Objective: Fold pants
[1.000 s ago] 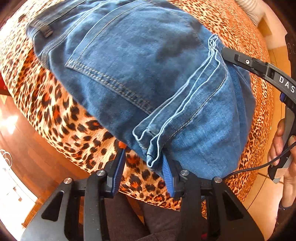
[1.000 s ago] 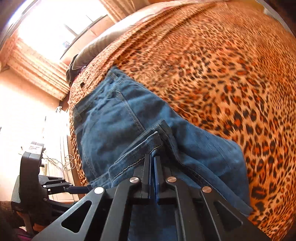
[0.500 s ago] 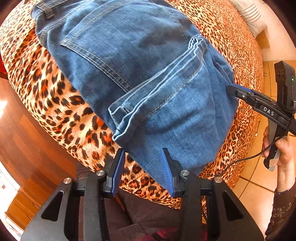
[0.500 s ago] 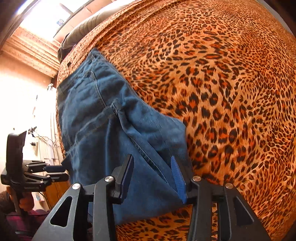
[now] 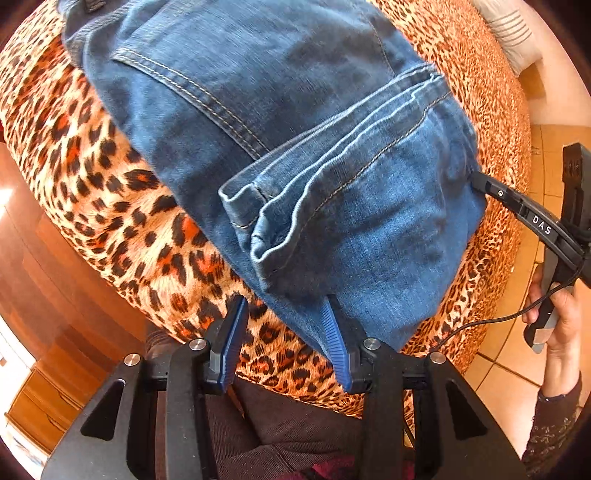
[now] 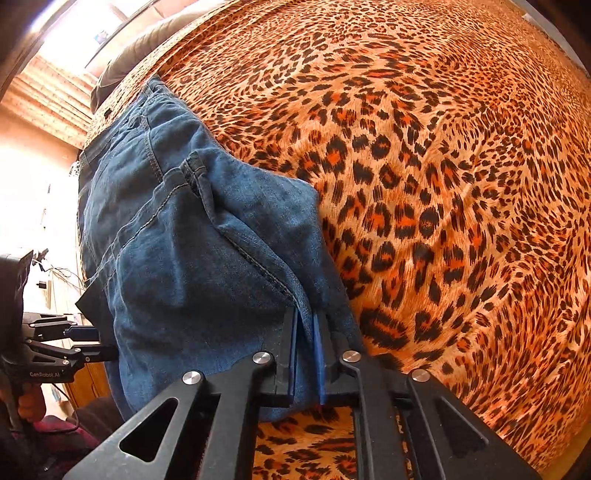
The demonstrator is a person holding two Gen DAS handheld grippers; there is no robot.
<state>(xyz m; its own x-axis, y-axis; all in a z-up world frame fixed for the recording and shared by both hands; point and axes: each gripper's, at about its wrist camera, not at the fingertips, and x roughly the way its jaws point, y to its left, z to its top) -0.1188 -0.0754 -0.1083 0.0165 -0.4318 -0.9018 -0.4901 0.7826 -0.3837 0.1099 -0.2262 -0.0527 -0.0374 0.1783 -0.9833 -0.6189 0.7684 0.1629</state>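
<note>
Blue jeans [image 5: 280,122] lie folded on a leopard-print bed cover [image 5: 122,206], the leg hems lying across the seat by the back pocket. My left gripper [image 5: 282,317] is open at the near folded edge, its right finger against the denim. My right gripper [image 6: 303,325] is shut on the folded edge of the jeans [image 6: 207,236]. It also shows in the left wrist view [image 5: 517,203] at the jeans' right side. The left gripper shows at the left in the right wrist view [image 6: 88,343].
The leopard-print bed cover [image 6: 443,184] spreads wide to the right of the jeans. Wooden furniture [image 5: 55,314] stands left of the bed, tiled floor [image 5: 509,376] to the right. A striped pillow [image 5: 509,29] lies at the far corner.
The right gripper let go of the jeans, opened, then closed again on the folded edge. The left gripper stayed open and drew closer to the near fold.
</note>
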